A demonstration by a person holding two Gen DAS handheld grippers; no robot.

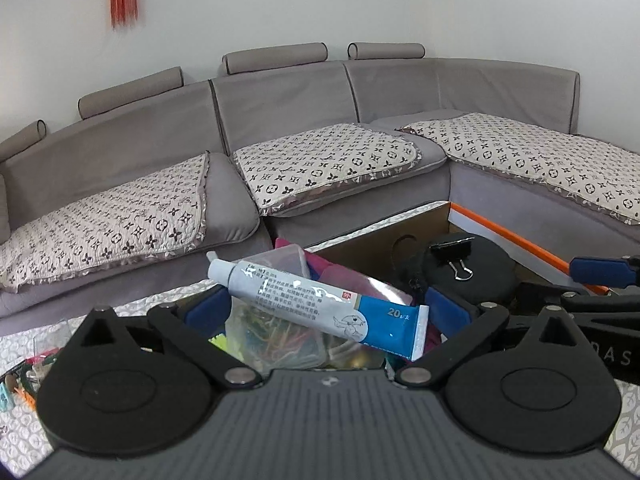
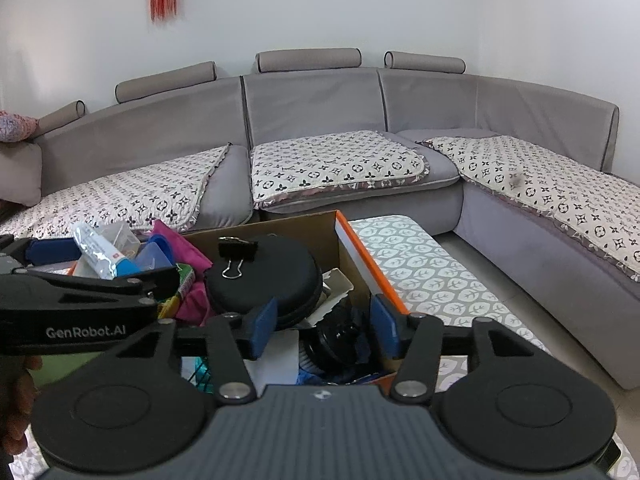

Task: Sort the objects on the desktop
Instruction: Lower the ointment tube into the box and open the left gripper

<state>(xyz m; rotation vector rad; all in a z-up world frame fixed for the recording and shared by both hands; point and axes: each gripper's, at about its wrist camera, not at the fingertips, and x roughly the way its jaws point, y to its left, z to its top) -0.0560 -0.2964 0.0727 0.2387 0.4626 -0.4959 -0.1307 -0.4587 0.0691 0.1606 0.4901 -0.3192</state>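
A white and blue ointment tube (image 1: 316, 304) lies tilted between the blue pads of my left gripper (image 1: 326, 310), cap up to the left, held above a clear box of coloured paper clips (image 1: 276, 340). The tube also shows in the right wrist view (image 2: 102, 254). My right gripper (image 2: 324, 326) is open and empty, low over the cardboard box (image 2: 360, 264). A black round case (image 2: 264, 276) in that box carries a black binder clip (image 2: 237, 251); both show in the left wrist view too (image 1: 472, 268).
Magenta cloth (image 2: 188, 248) and a clear lidded container (image 1: 280, 260) lie in the pile. The box has an orange and white edge (image 1: 508, 236). Small clips lie on the patterned tabletop (image 1: 24, 380) at left. A grey sofa (image 1: 280, 120) curves behind.
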